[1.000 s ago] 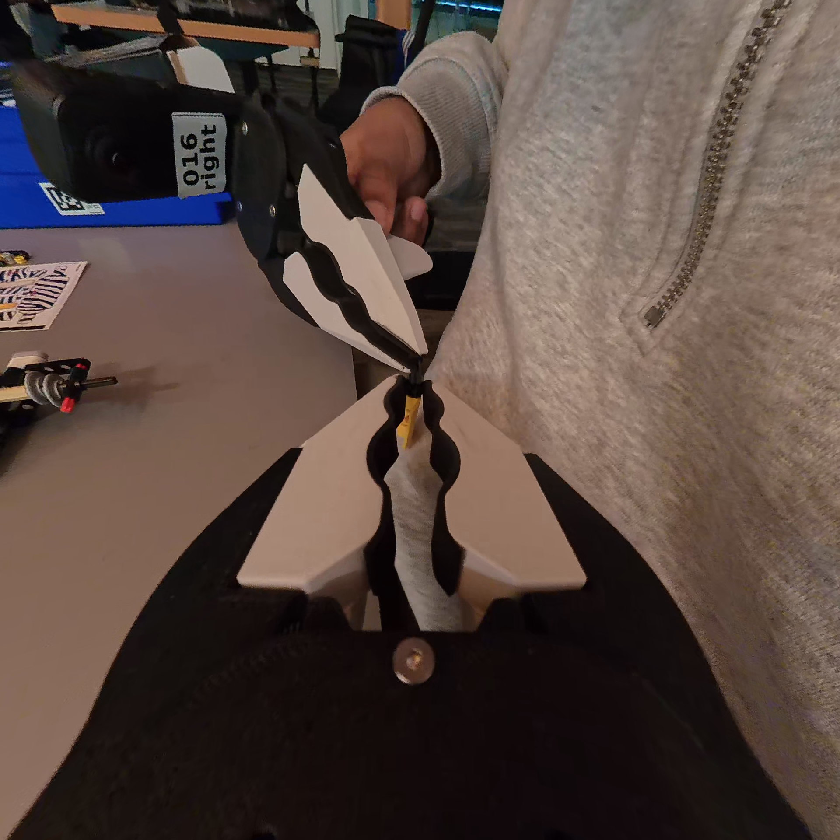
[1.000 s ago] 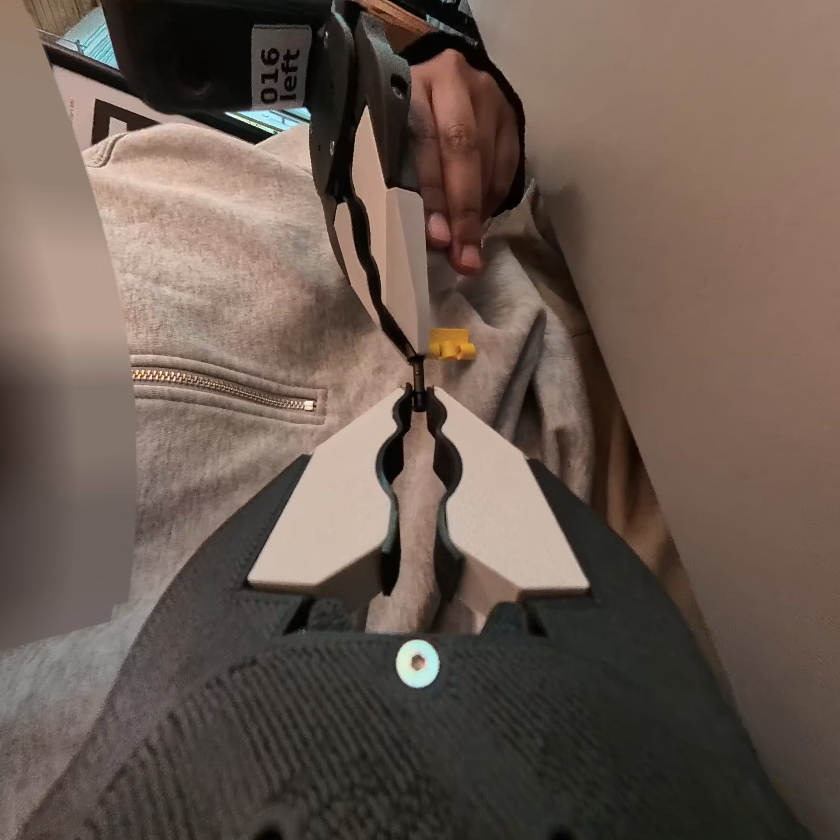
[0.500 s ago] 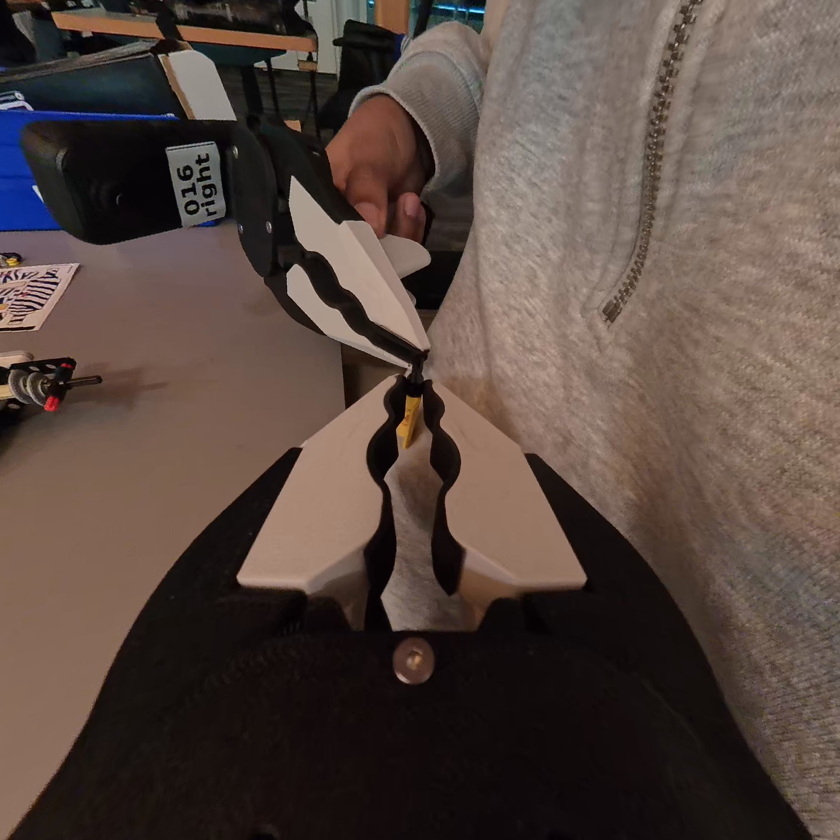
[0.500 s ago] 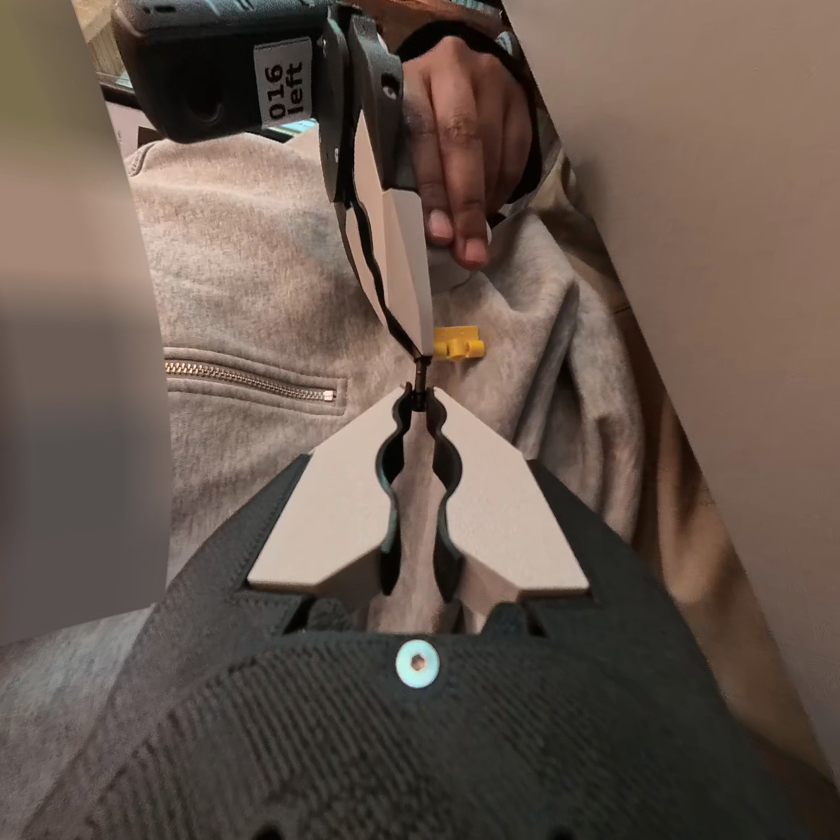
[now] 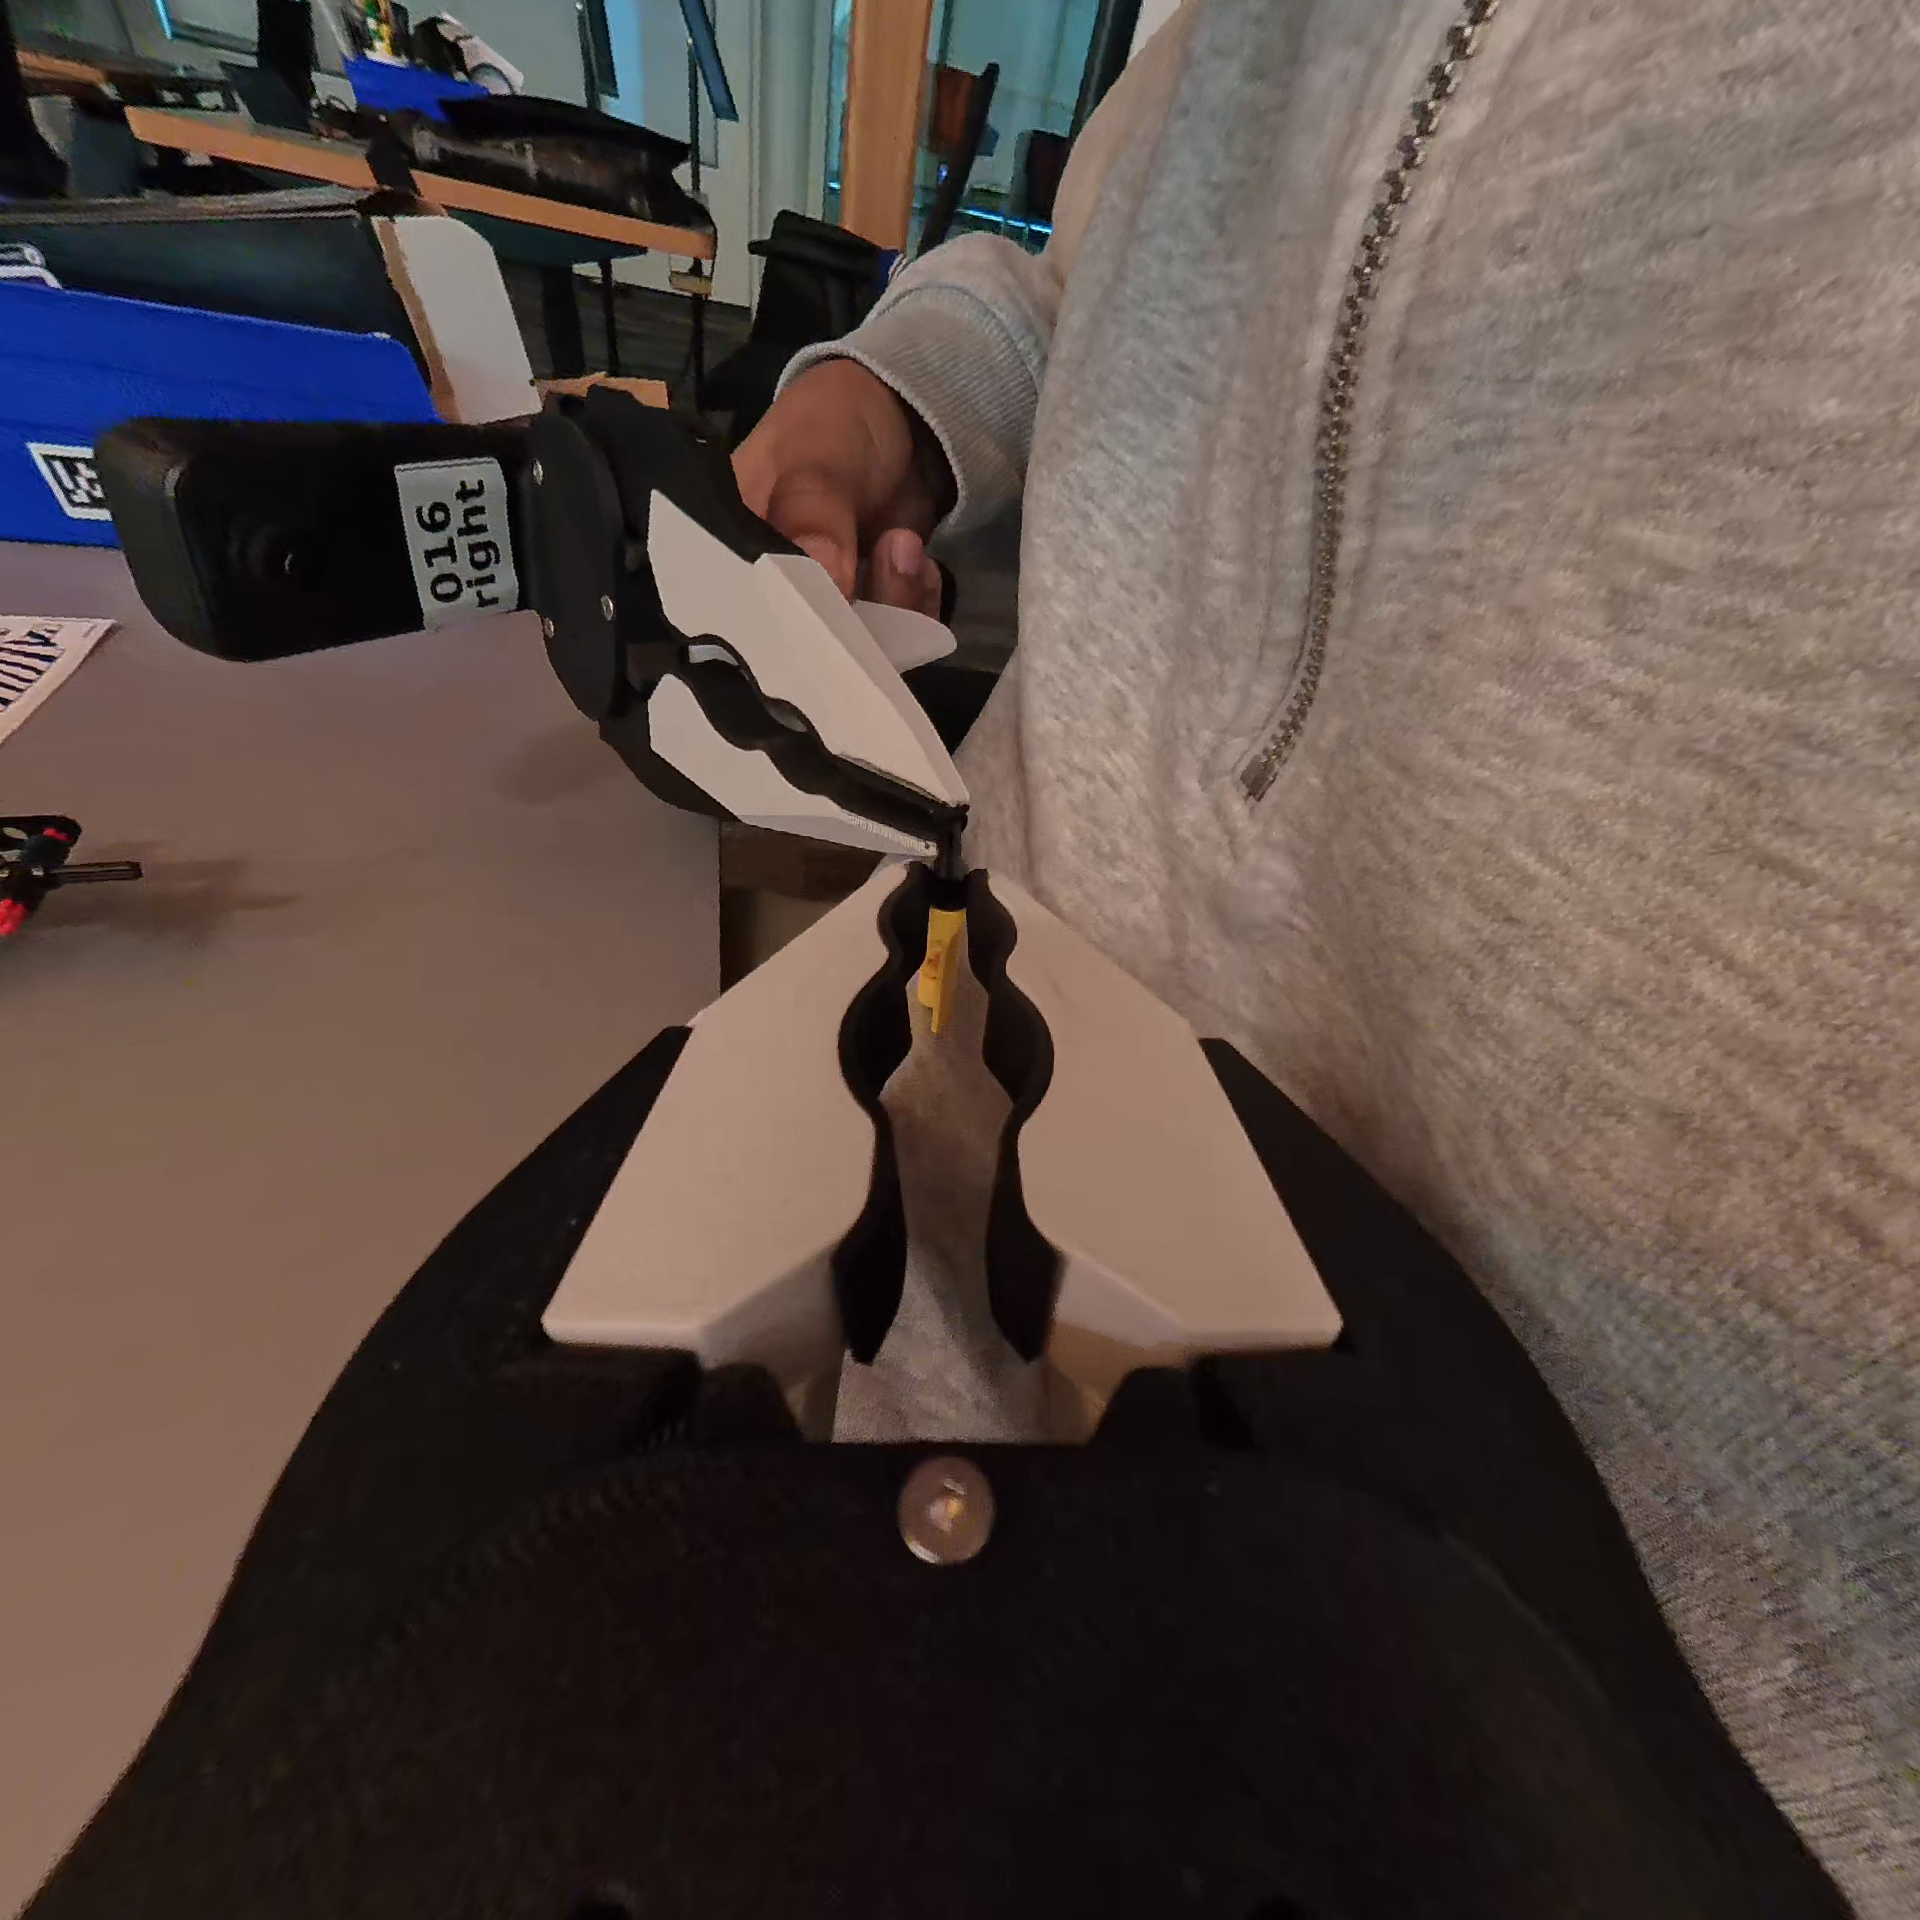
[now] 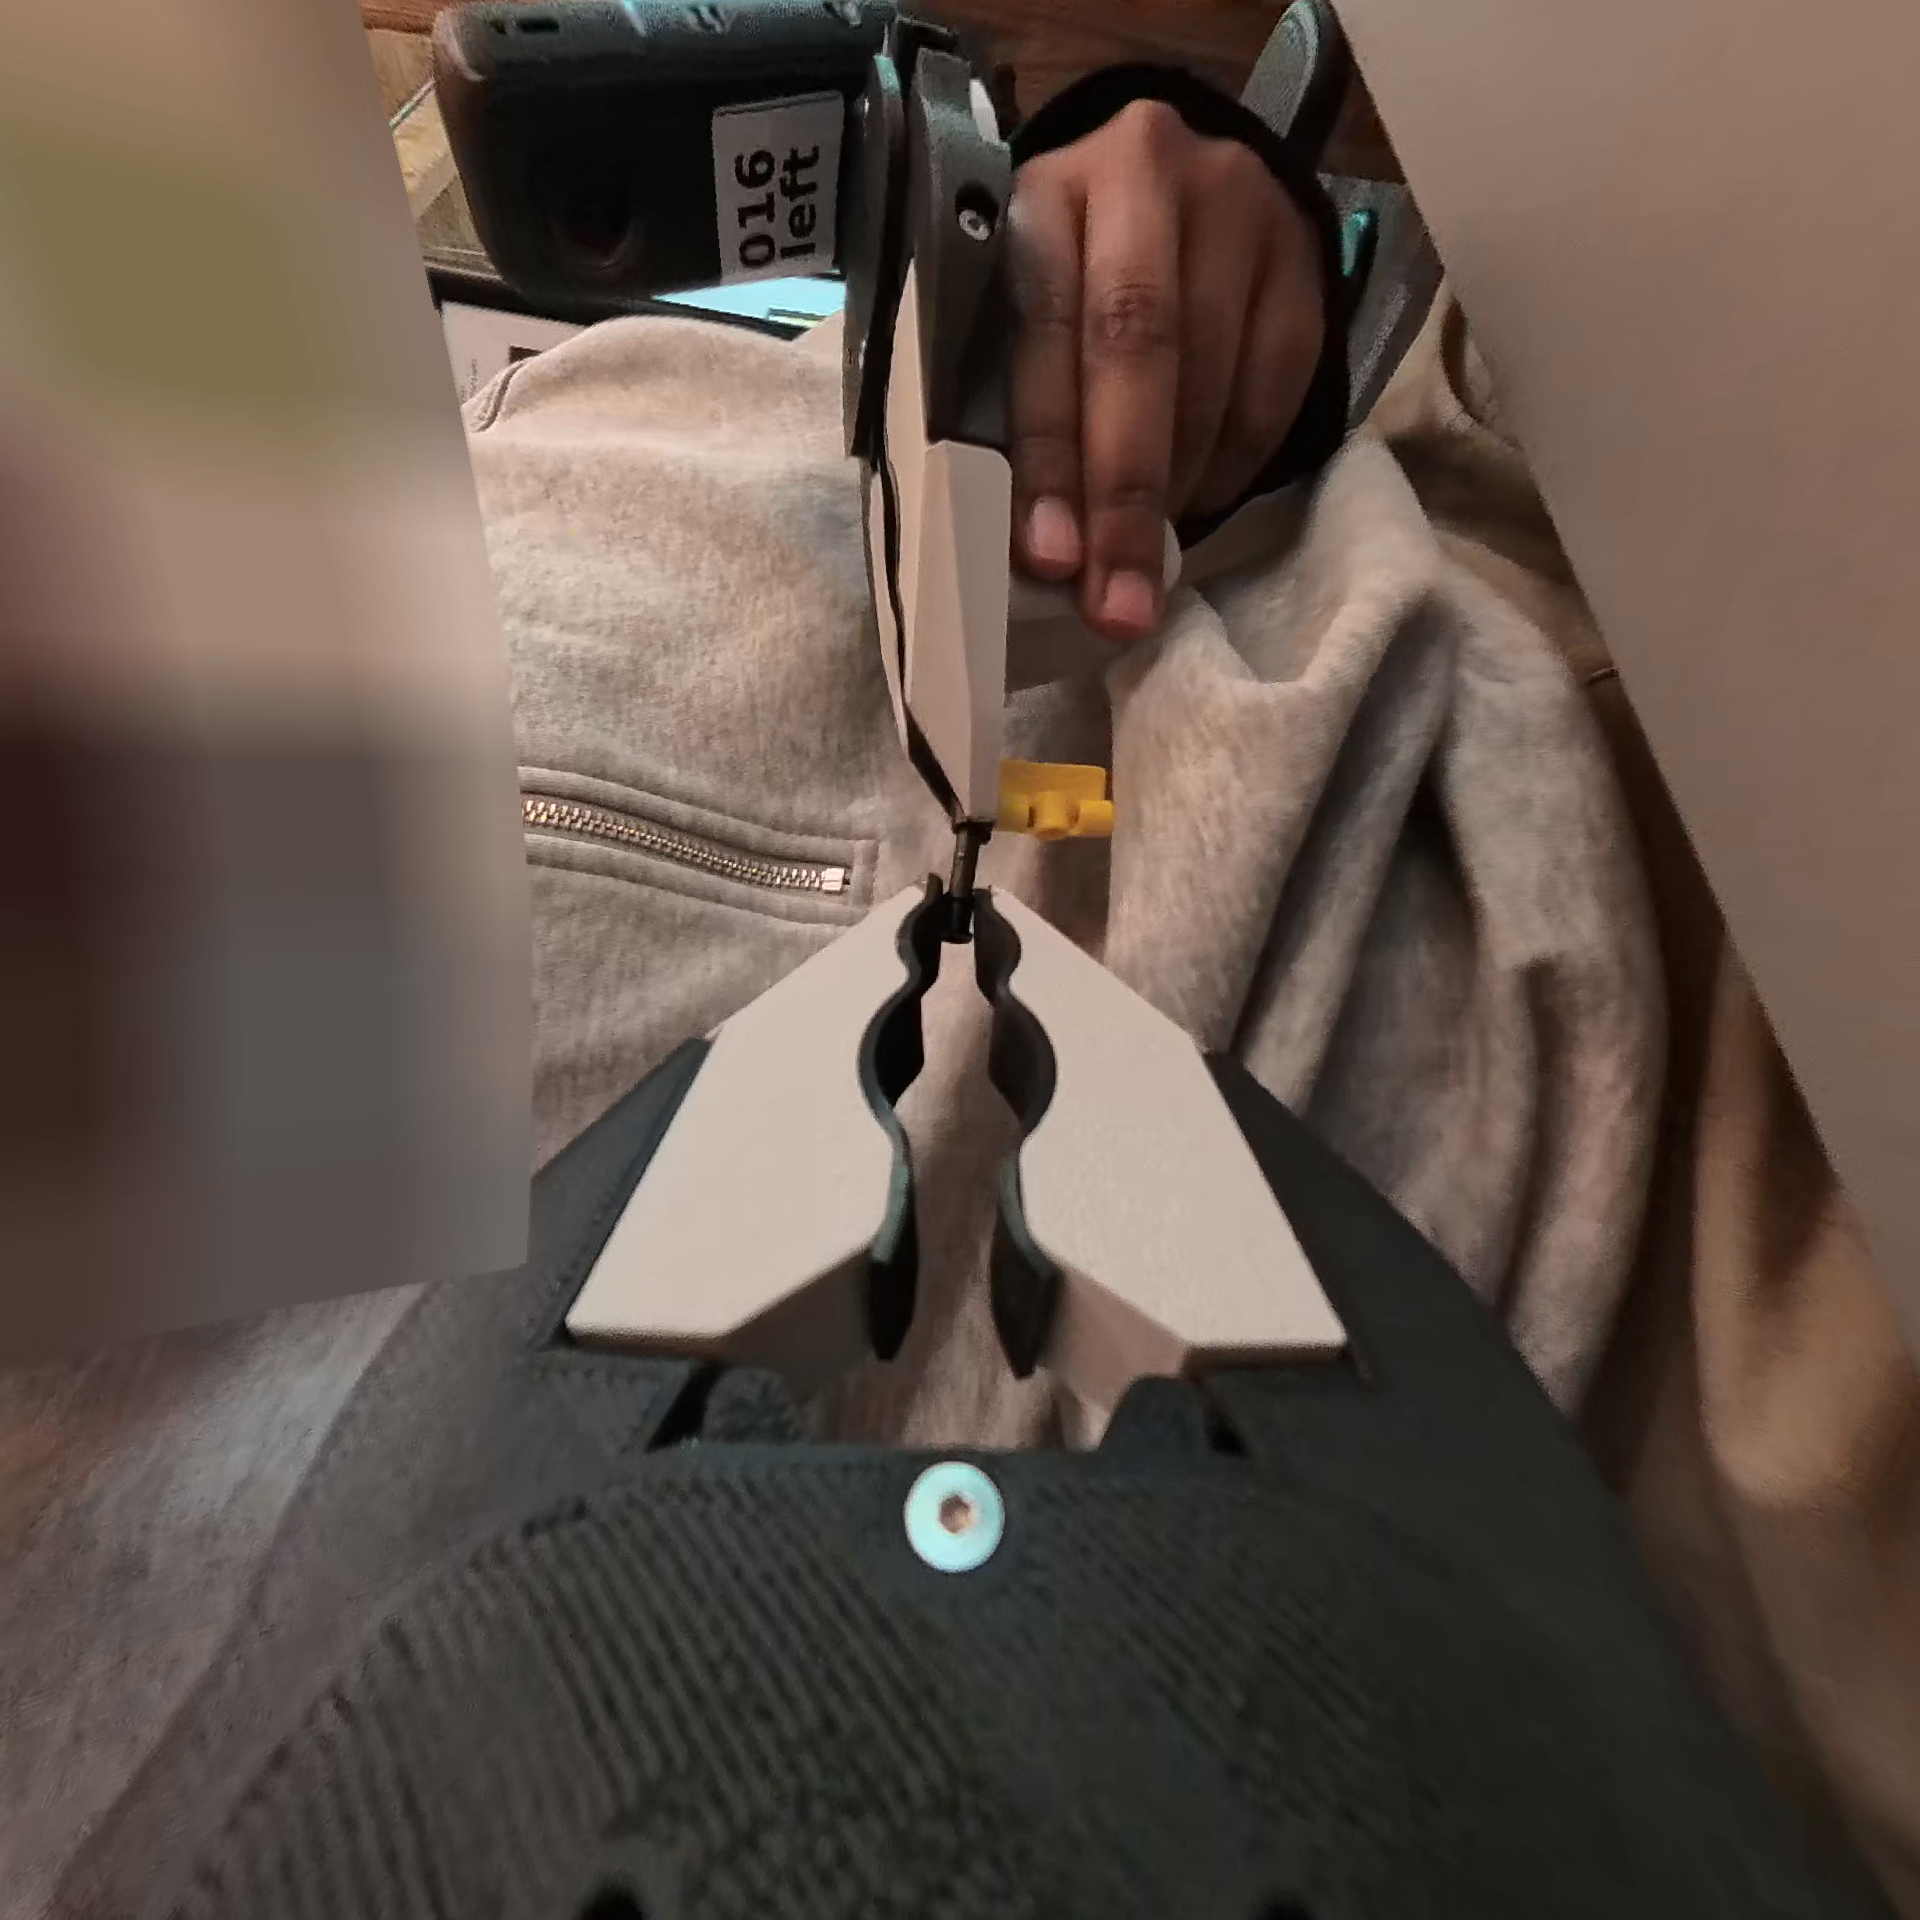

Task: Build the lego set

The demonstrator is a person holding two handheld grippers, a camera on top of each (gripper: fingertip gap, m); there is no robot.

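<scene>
My left gripper (image 5: 940, 885) is shut on a small yellow lego piece (image 5: 937, 961), held off the table edge, close to the person's grey hoodie. My right gripper (image 5: 948, 823) comes in from the upper left, shut on a short black pin (image 5: 951, 847) whose end meets the yellow piece. In the right wrist view my right gripper (image 6: 961, 912) pinches the black pin (image 6: 964, 868) at its tips. The left gripper (image 6: 971, 816) hangs down from above, with the yellow piece (image 6: 1055, 805) sticking out to its right. Both grippers touch tip to tip.
A grey table (image 5: 312, 1091) lies to the left. A partly built black and red lego assembly (image 5: 42, 868) sits at its left edge, with a printed sheet (image 5: 42, 665) behind it. A blue box (image 5: 187, 364) stands at the back. The person's hoodie (image 5: 1507, 831) fills the right. Only a small space, under 4 cm, lies between the two pairs of fingers.
Both grippers have shifted together, still tip to tip. The right gripper now lies flatter and lower in the left view. The pin and yellow piece stay held.
</scene>
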